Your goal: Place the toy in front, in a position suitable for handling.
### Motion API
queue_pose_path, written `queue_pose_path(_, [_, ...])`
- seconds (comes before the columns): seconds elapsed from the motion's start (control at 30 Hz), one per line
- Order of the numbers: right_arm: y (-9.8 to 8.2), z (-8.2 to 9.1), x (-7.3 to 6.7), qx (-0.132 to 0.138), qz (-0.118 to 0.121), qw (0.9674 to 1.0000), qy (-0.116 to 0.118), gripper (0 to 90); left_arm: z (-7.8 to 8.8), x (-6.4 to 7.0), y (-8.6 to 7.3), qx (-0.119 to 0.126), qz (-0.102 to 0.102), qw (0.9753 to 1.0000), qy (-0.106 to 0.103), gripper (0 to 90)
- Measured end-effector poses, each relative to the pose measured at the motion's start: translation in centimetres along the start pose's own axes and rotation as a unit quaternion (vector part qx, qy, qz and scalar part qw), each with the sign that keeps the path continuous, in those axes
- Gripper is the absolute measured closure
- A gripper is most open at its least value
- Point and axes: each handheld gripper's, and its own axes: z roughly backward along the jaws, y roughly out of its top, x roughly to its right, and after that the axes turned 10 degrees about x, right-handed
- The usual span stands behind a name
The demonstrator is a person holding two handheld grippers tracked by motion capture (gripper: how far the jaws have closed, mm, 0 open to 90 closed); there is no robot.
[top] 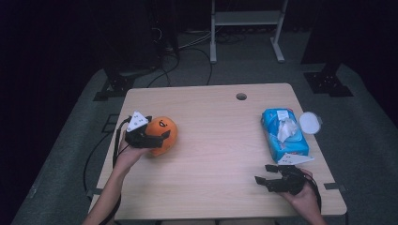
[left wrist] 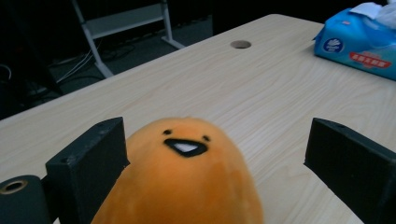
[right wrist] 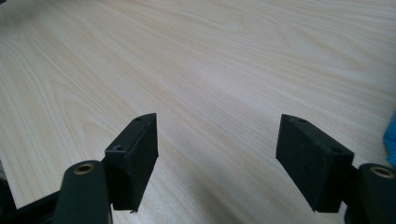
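Left hand-held gripper (top: 157, 136) sits at the left side of the counter (top: 216, 154), reaching from the left over an orange plush toy (top: 163, 132) with a small dark beak and two dot eyes. In the left gripper view the toy (left wrist: 187, 182) rises between the two black jaws: the jaw on the left of that view lies against the plush, while the other stands apart from it with bare wood showing between. The jaws are spread wide, not clamped on the toy. The toy rests on the counter, well apart from the blue pack of wet wipes (top: 284, 133) at the right side, where a round white lid (top: 310, 122) lies just beside the pack.

The left forearm comes up from the bottom edge at a slant, the hand wrapped around the gripper's body under its grey three-cornered plate.

Right hand-held gripper (top: 263, 174) hovers low near the front right corner, just in front of the wipes pack, pointing left across the counter. Its jaws are wide apart with nothing between them but bare wood (right wrist: 210, 93). The right hand (top: 305, 197) grips it from behind, wrist near the counter's edge.
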Motion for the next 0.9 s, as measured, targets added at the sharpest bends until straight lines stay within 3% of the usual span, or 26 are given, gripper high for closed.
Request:
queue_pose_path(0.1, [0.0,-0.1,0.0,-0.005,0.005,1.0000,-0.002,28.5,-0.3,-0.7,-0.8,-0.009,-0.006,0.9998,0.016,5.1])
queue_pose_path(0.2, [-0.1,-0.1,0.0,-0.005,0.006,1.0000,-0.002,28.8,-0.8,-1.7,-2.2,-0.024,0.010,0.9993,0.027,8.9])
queue_pose_path(0.37, [0.0,-0.1,-0.1,-0.003,0.004,1.0000,0.004,28.9,-1.1,-2.0,-3.5,-0.029,0.009,0.9992,0.024,15.8])
queue_pose_path(0.4, [0.0,-0.1,-0.1,-0.003,0.004,1.0000,0.003,28.8,-1.1,-2.1,-3.9,-0.024,0.020,0.9992,0.027,17.1])
queue_pose_path(0.57, [0.0,-0.1,-0.2,-0.003,0.003,1.0000,0.003,29.1,-1.0,-2.4,-4.2,-0.031,0.031,0.9986,0.030,24.3])
queue_pose_path(0.73, [0.0,-0.1,-0.4,-0.005,0.007,0.9999,0.006,29.8,-1.0,-2.4,-3.7,-0.049,0.025,0.9980,0.032,35.0])
queue_pose_path(0.9, [0.1,-0.1,-0.4,-0.006,0.008,0.9999,0.007,29.9,-1.2,-2.5,-3.3,-0.053,0.025,0.9980,0.024,34.1])
